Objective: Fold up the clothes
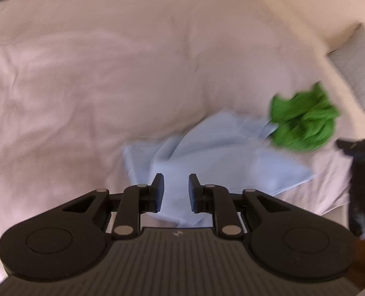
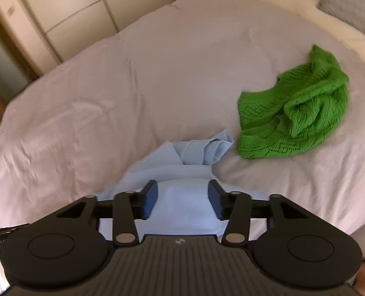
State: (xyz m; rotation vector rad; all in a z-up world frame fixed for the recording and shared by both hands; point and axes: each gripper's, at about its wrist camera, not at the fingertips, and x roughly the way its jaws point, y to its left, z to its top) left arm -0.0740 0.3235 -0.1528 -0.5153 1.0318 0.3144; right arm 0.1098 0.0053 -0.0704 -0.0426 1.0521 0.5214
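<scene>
A light blue garment [image 2: 182, 204] lies rumpled on the white bed [image 2: 157, 74], a crumpled green knit sweater [image 2: 293, 113] just beside it at two o'clock. The left hand-held gripper [image 1: 176, 190] and the right hand-held gripper [image 2: 182, 199] both hover over the blue cloth — jaws parted, gripping nothing.

home bedroom | white-sheeted bed [image 2: 157, 74] | cream wardrobe doors [image 2: 66, 12]
</scene>
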